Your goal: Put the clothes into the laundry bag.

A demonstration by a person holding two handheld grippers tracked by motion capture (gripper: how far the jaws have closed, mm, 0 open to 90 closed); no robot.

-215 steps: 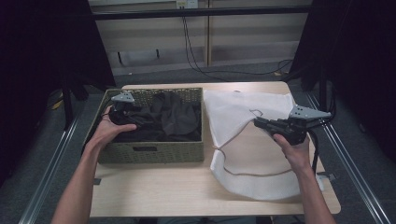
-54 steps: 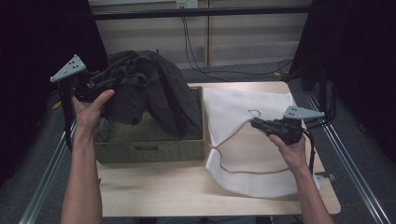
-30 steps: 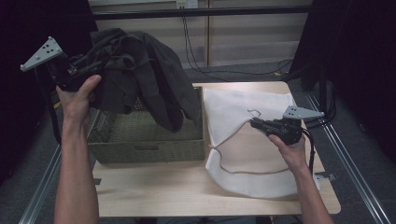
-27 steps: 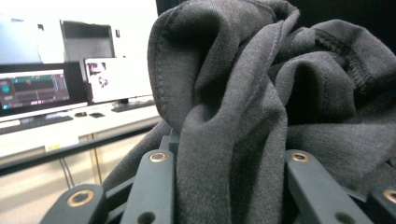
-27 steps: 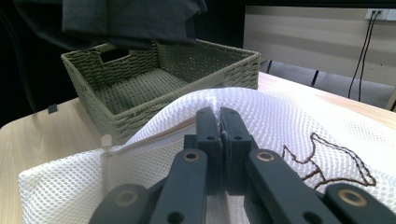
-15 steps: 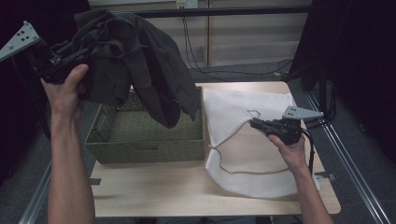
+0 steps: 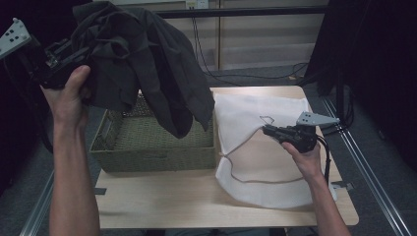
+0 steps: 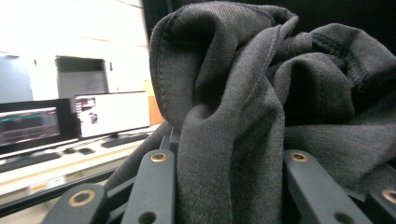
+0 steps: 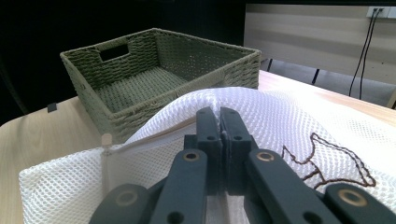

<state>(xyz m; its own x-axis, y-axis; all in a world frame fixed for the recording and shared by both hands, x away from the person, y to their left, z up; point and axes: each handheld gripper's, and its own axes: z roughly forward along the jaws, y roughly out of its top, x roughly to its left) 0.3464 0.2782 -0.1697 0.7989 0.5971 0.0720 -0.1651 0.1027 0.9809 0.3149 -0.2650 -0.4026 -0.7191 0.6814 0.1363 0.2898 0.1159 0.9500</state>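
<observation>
Jaws of the left gripper (image 7: 61, 56) are clamped on a bunch of dark grey cloth (image 7: 147, 64), the fabric packed between them in the left gripper view. The left hand (image 7: 69, 96) holds that gripper high at the left of the high view, well above the table (image 7: 162, 204). The cloth hangs down from it in folds, its lowest flap dangling over the right part of a green woven basket (image 7: 147, 152) that stands on the table's left half.

Jaws of the right gripper (image 7: 269, 130) are pressed together on a raised fold of a white mesh bag (image 7: 255, 110), seen close in the right gripper view. The right hand (image 7: 307, 160) holds it low over the bag, which lies flat on the table just beside the basket. A brown outline drawing (image 9: 341, 161) marks the mesh
</observation>
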